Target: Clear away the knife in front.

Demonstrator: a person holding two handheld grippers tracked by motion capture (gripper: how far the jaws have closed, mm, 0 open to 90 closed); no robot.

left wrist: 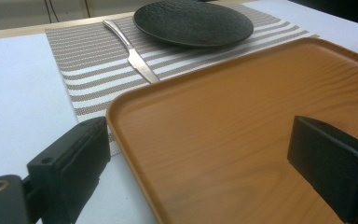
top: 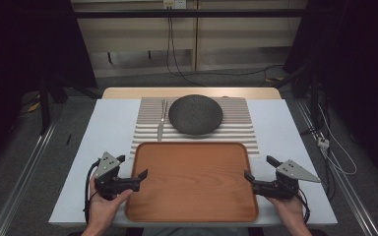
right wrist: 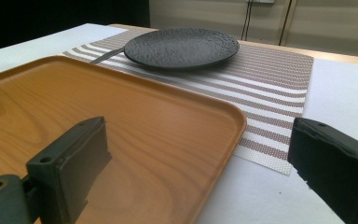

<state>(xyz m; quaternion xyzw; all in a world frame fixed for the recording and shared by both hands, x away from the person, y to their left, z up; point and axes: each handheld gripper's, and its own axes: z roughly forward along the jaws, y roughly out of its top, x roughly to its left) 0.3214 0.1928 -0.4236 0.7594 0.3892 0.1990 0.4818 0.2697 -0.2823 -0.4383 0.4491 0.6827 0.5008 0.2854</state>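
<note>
Left tool [top: 134, 166] found released, jaws spread across the left rim of the tray [top: 192, 206], one jaw over the wood, the other outside over the worktop [top: 78, 196]; no contact with the rim confirmed. Right tool [top: 258, 167] likewise released, jaws astride the right rim; grip not yet made. Tray found flat and bare at the near edge of the worktop, its far edge lying on the striped mat [top: 236, 132]. Beyond it on the mat, a dark plate [top: 195, 114] with a knife [top: 161, 129] just to its left, knife tip near the tray's far left corner.

Risks judged as follows. Uneven closing of the two tools likely to skew the tray and push it against the mat, dragging the mat and shifting plate and knife. Shallow, sloped rim offering little purchase; a bite on the lip alone liable to slip under lift, dropping one side. Lifting one side ahead of the other likely to tilt the tray. Forward travel at low height apt to strike the knife tip or ride up on the plate.
</note>
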